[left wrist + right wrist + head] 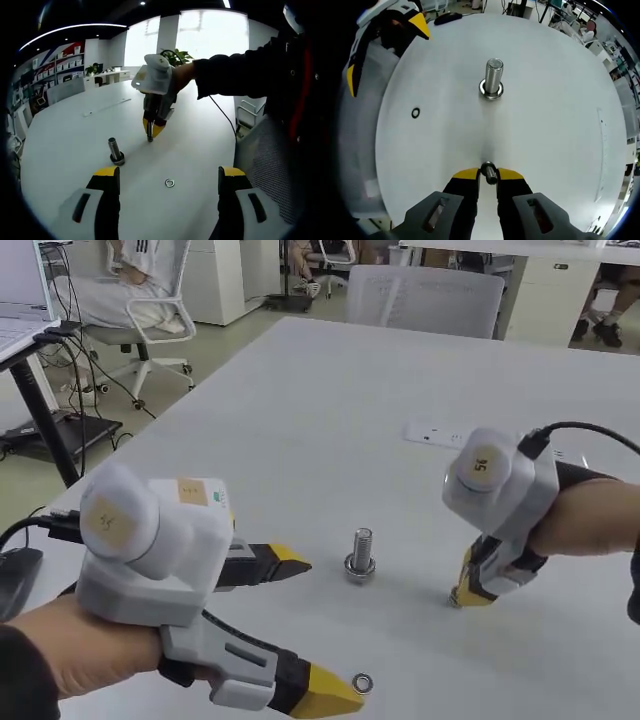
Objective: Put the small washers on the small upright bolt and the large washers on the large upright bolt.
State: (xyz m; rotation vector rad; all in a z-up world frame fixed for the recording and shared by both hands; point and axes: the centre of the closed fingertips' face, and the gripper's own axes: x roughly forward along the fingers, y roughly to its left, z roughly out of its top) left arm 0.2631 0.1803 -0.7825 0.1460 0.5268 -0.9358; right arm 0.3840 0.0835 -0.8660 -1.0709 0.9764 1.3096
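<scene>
— White workbench (300, 400) in an open office, swivel chairs (140, 310) past its far edge. Where's the big bolt?
— Near the middle of the bench: the large upright bolt (361, 546) stands between the two grippers, with a seated washer (360, 567) ringing its base.
— Any others lying about?
— One loose washer (362, 682) lies flat on the bench, just beside the near jaw tip of the left gripper (325, 630). In the left gripper view it lies between the jaws, which are spread wide and grip nothing.
— And the other tool?
— The right gripper (460, 595) points down with its tips at the bench, off to the side of the large upright bolt. Its jaws are clamped on a small bolt (488, 173), pinched between the yellow tips.
— Further out?
— A white power strip (435, 434) lies on the bench beyond the right gripper.
</scene>
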